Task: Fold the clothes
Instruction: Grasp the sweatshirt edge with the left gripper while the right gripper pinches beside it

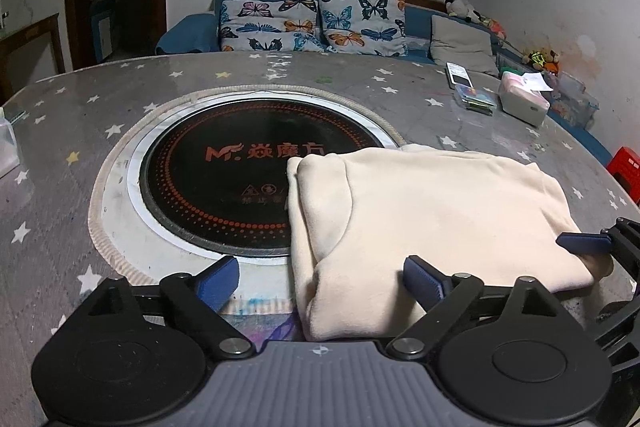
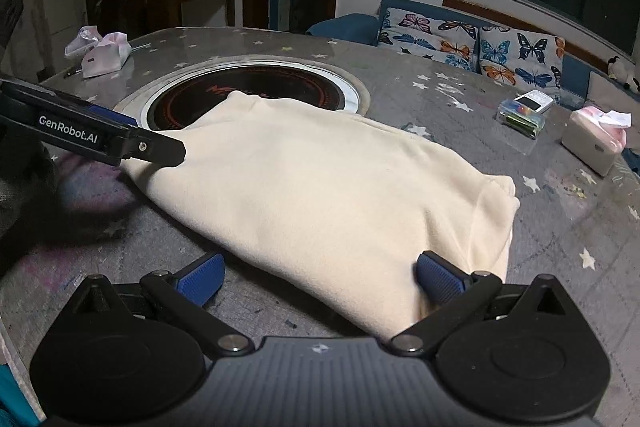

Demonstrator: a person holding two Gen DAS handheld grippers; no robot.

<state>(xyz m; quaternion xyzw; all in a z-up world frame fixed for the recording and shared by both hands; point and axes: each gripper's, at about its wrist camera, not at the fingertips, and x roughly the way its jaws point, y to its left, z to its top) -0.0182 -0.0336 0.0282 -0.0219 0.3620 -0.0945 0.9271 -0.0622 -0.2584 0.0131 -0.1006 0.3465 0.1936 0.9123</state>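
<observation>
The left gripper (image 1: 320,277), black with blue ribbed pads, stands wide apart at the near left corner of a cream fleece garment (image 1: 420,211); one blue pad sits over the bare table, the other rests against the cloth, and nothing is pinched between them. The right gripper (image 2: 320,277) is likewise spread wide at the garment's near right corner, one pad pressed into the fabric edge, holding nothing.

The garment lies on a grey star-printed table (image 1: 60,131) as a compact, thick rectangle with doubled layers showing along its left edge and rounded fold lines at the sides. Its far left corner overlaps the round black cooktop (image 1: 216,179) set into the table's middle.

Judging by this shape, the folding looks well advanced: the piece is already several layers deep and tidy. Whether one more fold is intended, or this bundle is the final form, the views do not settle. No other clothing to fold is clearly in sight.
</observation>
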